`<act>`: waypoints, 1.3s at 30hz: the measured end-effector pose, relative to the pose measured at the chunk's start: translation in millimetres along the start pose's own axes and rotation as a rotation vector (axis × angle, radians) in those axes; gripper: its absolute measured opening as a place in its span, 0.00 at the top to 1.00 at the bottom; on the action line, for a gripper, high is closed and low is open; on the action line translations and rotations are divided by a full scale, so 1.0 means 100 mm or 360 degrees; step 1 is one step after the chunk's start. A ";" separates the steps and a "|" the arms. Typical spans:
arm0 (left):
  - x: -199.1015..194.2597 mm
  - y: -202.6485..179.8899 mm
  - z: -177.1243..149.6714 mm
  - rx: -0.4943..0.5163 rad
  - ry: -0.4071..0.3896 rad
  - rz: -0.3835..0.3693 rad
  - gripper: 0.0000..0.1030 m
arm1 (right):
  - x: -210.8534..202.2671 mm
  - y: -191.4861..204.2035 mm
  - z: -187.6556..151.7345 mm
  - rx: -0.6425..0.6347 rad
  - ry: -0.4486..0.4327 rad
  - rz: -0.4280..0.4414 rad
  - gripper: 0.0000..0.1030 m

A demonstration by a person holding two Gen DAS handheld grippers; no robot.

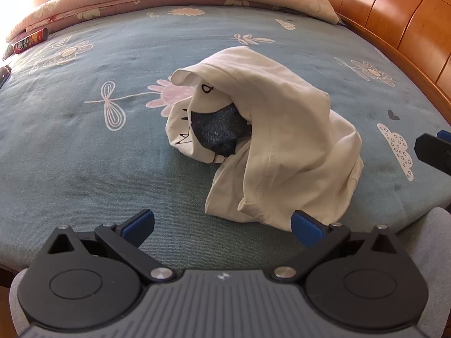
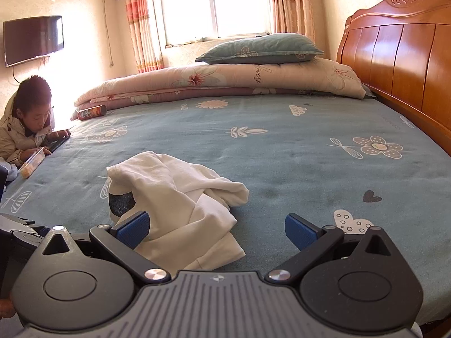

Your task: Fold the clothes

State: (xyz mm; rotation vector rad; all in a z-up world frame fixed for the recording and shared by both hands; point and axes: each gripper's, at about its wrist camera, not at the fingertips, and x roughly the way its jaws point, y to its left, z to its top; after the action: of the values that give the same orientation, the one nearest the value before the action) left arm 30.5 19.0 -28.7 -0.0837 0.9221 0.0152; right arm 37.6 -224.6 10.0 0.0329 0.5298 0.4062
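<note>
White cotton garment (image 1: 270,140), crumpled in a heap on the blue-green flowered bedsheet (image 1: 84,146), a dark blue printed patch showing inside its folds. Left gripper (image 1: 222,225): blue-padded fingers spread wide, holding nothing; the heap's near hem lies between and just ahead of them. Right gripper (image 2: 217,229): fingers likewise spread wide and empty, the garment's near edge lying between them, towards the left pad. Right view only: folded quilt (image 2: 220,80) with pillow (image 2: 259,49), window, wall television, a person (image 2: 28,124) at the bed's far edge. Both views: wooden headboard (image 2: 394,48), snack can (image 1: 29,40).
</note>
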 end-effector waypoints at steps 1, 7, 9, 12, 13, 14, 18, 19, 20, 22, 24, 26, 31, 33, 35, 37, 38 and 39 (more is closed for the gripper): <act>-0.01 0.01 0.01 0.0004 -0.0022 -0.0015 0.00 | 0.00 -0.01 0.02 0.0002 -0.0033 0.0020 0.00; -0.01 0.17 -0.01 0.0031 -0.0159 -0.0182 0.01 | 0.05 -0.04 0.07 -0.0034 -0.0132 0.0118 0.00; 0.04 0.18 0.00 0.0065 -0.0118 -0.0135 0.01 | 0.09 -0.04 0.05 -0.0054 -0.0156 0.0151 0.00; 0.09 0.17 0.01 0.0098 -0.0069 -0.0051 0.01 | 0.17 0.00 0.00 -0.0105 -0.0148 0.0210 0.00; 0.11 0.17 0.01 0.0106 -0.0055 -0.0033 0.01 | 0.20 0.02 -0.01 -0.0114 -0.0125 0.0191 0.00; 0.11 0.16 0.00 0.0119 -0.0051 -0.0042 0.01 | 0.24 0.04 -0.02 -0.0122 -0.0096 0.0186 0.00; 0.09 0.13 -0.05 0.0184 -0.0060 -0.0127 0.00 | 0.35 0.09 -0.06 -0.0161 0.0014 0.0203 0.00; 0.09 0.14 -0.06 0.0183 -0.0073 -0.0142 0.01 | 0.36 0.11 -0.07 -0.0192 0.0022 0.0196 0.01; 0.09 0.17 -0.07 0.0175 -0.0082 -0.0151 0.01 | 0.36 0.14 -0.09 -0.0233 0.0024 0.0182 0.03; 0.11 0.23 -0.10 0.0141 -0.0086 -0.0169 0.01 | 0.36 0.20 -0.12 -0.0311 0.0034 0.0167 0.09; 0.11 0.29 -0.14 0.0114 -0.0094 -0.0225 0.01 | 0.36 0.24 -0.15 -0.0374 0.0048 0.0181 0.14; 0.12 0.33 -0.15 0.0118 -0.0055 -0.0255 0.01 | 0.36 0.28 -0.17 -0.0425 0.0060 0.0209 0.17; 0.14 0.43 -0.15 0.0081 0.0001 -0.0225 0.01 | 0.36 0.41 -0.18 -0.0536 0.0092 0.0290 0.28; 0.13 0.46 -0.14 0.0139 0.0007 -0.0185 0.05 | 0.37 0.48 -0.18 -0.0592 0.0116 0.0339 0.32; 0.11 0.48 -0.13 0.0216 0.0018 -0.0151 0.14 | 0.39 0.57 -0.18 -0.0657 0.0145 0.0386 0.38; 0.09 0.51 -0.11 0.0311 0.0031 -0.0122 0.28 | 0.44 0.66 -0.20 -0.0712 0.0182 0.0416 0.40; 0.08 0.52 -0.10 0.0354 0.0037 -0.0111 0.29 | 0.46 0.69 -0.21 -0.0733 0.0196 0.0425 0.40; 0.06 0.53 -0.10 0.0392 0.0043 -0.0104 0.29 | 0.49 0.75 -0.23 -0.0760 0.0215 0.0437 0.40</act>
State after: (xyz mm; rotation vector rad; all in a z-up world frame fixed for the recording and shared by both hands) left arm 23.7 71.0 -42.8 0.1147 0.9412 -0.1599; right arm 36.7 -139.0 -23.5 -0.3875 0.5515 0.7989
